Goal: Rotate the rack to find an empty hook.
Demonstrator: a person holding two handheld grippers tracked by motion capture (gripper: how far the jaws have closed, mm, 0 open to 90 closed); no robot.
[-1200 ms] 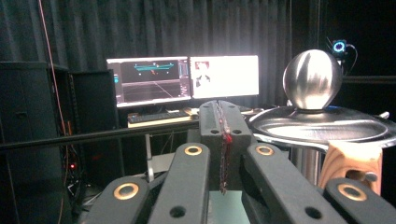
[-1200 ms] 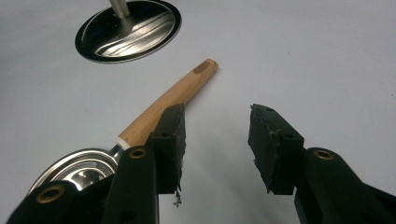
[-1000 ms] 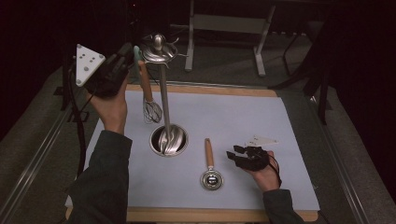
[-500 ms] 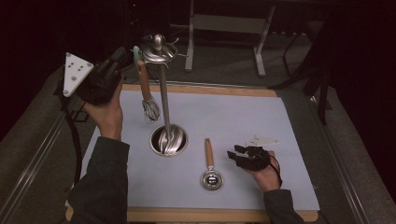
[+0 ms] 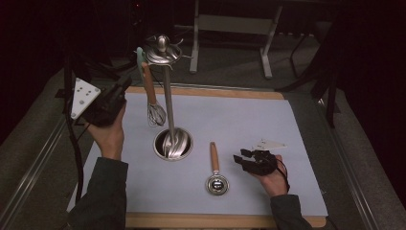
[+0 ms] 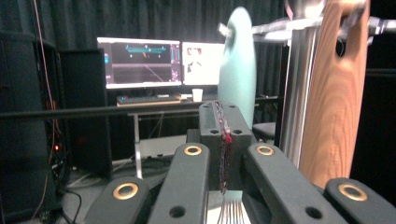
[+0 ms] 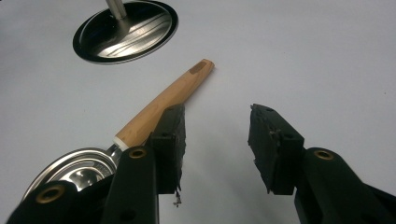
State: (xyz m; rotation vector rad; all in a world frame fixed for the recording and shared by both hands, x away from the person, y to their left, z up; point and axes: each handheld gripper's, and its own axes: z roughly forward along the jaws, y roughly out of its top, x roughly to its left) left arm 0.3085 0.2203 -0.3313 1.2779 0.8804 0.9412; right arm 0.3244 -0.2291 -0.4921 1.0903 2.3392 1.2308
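A metal utensil stand (image 5: 165, 96) rises from a round base (image 5: 173, 143) on the white mat. From its top hooks hang a wooden-handled whisk (image 5: 150, 91) and a pale teal utensil (image 5: 140, 55). My left gripper (image 5: 124, 85) is shut and empty, held in the air just left of the whisk. Its closed pads (image 6: 224, 135) point past the wooden handle (image 6: 334, 93) and the teal utensil (image 6: 237, 65). My right gripper (image 5: 242, 157) rests low on the mat, open and empty (image 7: 215, 140). A wooden-handled metal ladle (image 5: 215, 167) lies just to its left (image 7: 163, 100).
The mat (image 5: 287, 143) lies on a wooden board (image 5: 215, 92) with metal rails beside it. A table frame (image 5: 230, 28) stands behind on the dark floor. Lit monitors (image 6: 140, 60) sit on a desk far off. The stand's base (image 7: 126, 30) lies ahead of my right gripper.
My left hand has dropped from beside the stand's top to the level of the whisk's handle, jaws still shut. The right hand, ladle and whisk have not moved.
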